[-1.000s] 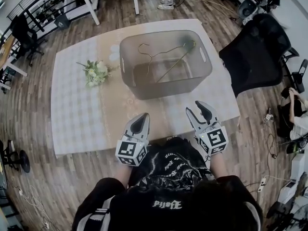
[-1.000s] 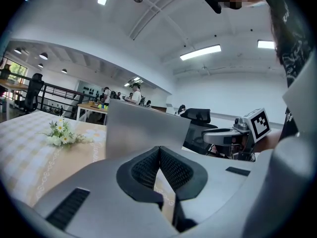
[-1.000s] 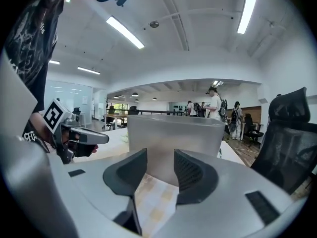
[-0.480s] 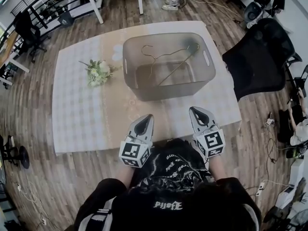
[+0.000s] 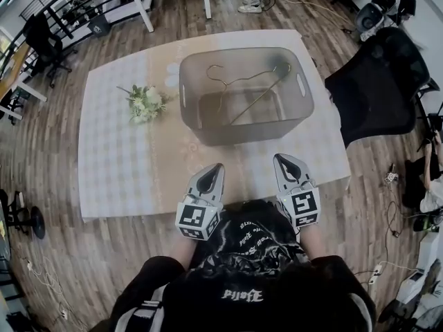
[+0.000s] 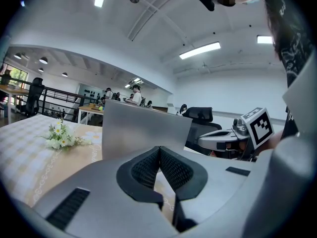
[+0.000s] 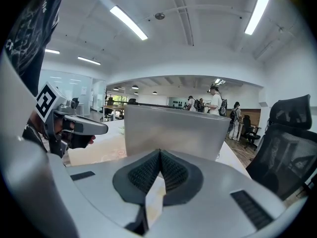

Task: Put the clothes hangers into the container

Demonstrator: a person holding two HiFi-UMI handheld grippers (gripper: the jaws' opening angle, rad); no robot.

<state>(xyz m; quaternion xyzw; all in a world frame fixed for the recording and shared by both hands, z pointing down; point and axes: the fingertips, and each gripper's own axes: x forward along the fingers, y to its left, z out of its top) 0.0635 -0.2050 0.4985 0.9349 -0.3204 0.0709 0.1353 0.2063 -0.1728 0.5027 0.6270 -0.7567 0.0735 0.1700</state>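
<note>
A grey translucent container (image 5: 242,131) stands at the table's far middle. Inside it lie thin wire clothes hangers (image 5: 239,79), one gold-coloured (image 5: 261,95) and leaning across. Both grippers hover near the table's front edge, well short of the container. My left gripper (image 5: 213,169) is shut with nothing between its jaws. My right gripper (image 5: 284,160) is likewise shut and holds nothing. In the left gripper view the shut pads (image 6: 159,151) point at the container wall (image 6: 143,130). In the right gripper view the shut tips (image 7: 160,153) face the container (image 7: 173,125).
A small bunch of white flowers (image 5: 144,102) lies left of the container on the pale tablecloth (image 5: 118,164). A black office chair (image 5: 377,81) stands at the table's right side. People stand far off in the room behind.
My right gripper's jaws have gone from open to shut, with nothing caught between them. Both grippers have stayed near the front edge.
</note>
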